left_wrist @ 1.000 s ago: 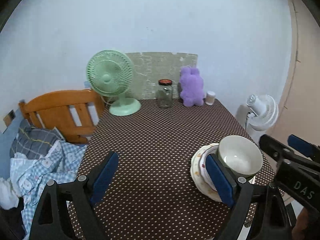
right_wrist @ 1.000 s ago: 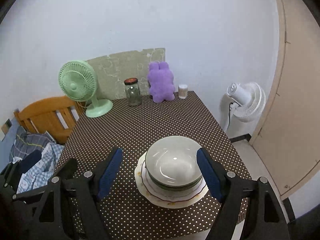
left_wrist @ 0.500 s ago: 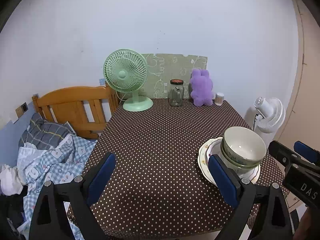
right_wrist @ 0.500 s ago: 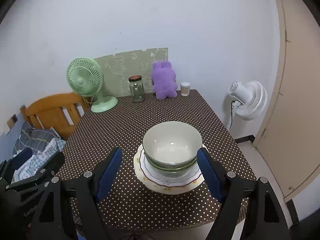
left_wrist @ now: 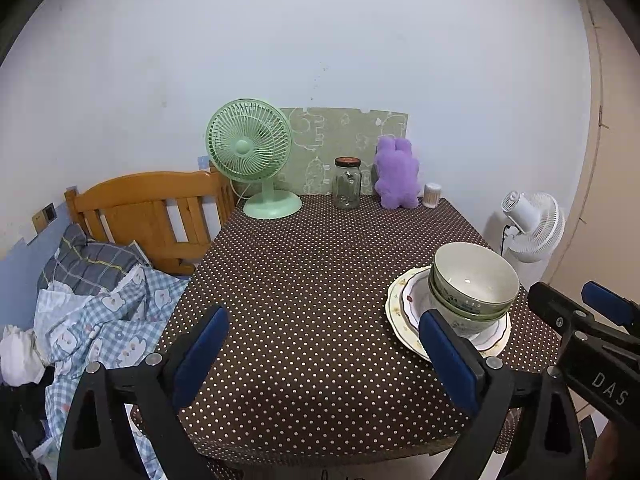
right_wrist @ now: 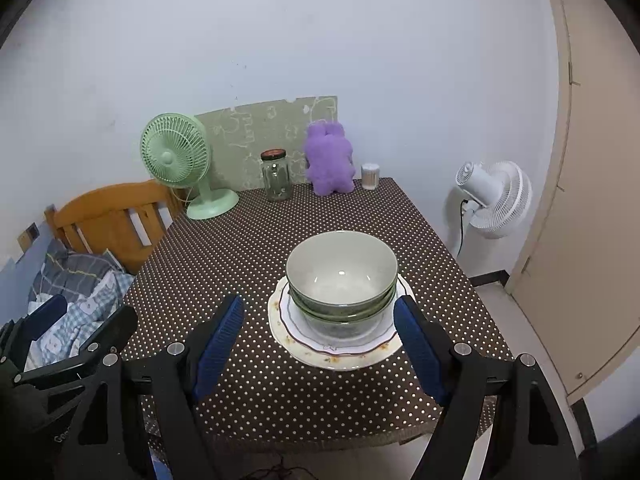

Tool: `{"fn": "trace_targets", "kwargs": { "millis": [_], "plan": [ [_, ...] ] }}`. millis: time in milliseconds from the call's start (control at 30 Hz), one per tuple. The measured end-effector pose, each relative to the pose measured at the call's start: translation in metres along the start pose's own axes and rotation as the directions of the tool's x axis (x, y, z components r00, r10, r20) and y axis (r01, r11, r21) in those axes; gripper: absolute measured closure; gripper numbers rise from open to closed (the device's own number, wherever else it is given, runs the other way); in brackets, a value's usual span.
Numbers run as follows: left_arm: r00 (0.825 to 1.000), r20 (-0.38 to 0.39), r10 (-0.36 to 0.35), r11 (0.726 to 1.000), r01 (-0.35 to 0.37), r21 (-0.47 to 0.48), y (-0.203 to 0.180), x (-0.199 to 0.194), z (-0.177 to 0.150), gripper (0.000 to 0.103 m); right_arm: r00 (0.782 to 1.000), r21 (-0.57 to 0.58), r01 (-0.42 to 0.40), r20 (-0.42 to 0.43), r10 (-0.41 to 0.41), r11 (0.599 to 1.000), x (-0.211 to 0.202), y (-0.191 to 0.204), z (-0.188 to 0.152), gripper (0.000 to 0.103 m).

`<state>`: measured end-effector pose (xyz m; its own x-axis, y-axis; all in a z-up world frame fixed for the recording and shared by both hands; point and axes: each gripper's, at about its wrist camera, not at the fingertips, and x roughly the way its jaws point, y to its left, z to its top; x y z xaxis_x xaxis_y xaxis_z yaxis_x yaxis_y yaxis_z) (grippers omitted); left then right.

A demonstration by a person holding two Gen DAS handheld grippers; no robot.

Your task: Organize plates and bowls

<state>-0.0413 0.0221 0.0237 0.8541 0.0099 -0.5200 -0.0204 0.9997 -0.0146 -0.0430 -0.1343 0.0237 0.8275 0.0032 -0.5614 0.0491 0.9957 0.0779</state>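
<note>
Stacked bowls [right_wrist: 342, 280] on plates [right_wrist: 340, 350], near edge of my polka-dot bench [left_wrist: 312, 280].
Green fan [left_wrist: 250, 156], purple plush [left_wrist: 397, 174], jar [left_wrist: 347, 184] line the far edge; left tool [left_wrist: 324, 356] and right tool [right_wrist: 320, 342] both gape empty, angled downward.

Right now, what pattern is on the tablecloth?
Dark brown with small white dots; the tablecloth shows best in the right wrist view.

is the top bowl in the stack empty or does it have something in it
Empty. The top bowl sits upright, nested in the bowls under it on the plates, and its pale inside shows bare to the bottom, with only a glint of light.
</note>
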Motion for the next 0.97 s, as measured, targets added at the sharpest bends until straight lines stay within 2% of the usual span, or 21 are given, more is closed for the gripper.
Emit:
{"fn": "trace_targets", "kwargs": {
  "millis": [600,767,967],
  "plan": [
    [1.000,-0.007,0.011,1.000,-0.011,0.011,-0.012,-0.003,-0.001,0.006,1.000,0.008,-0.009,-0.015,0.009,1.000,-0.003,-0.010,-0.004,0.023],
    [1.000,-0.019,0.024,1.000,-0.024,0.005,-0.014,-0.003,-0.002,0.002,1.000,0.015,-0.013,-0.018,0.014,1.000,-0.003,-0.014,-0.005,0.023],
    [1.000,-0.013,0.026,1.000,-0.026,0.005,-0.017,-0.007,-0.004,0.002,1.000,0.019,-0.019,-0.021,0.019,1.000,-0.004,-0.018,-0.006,0.023]
  ]
}}
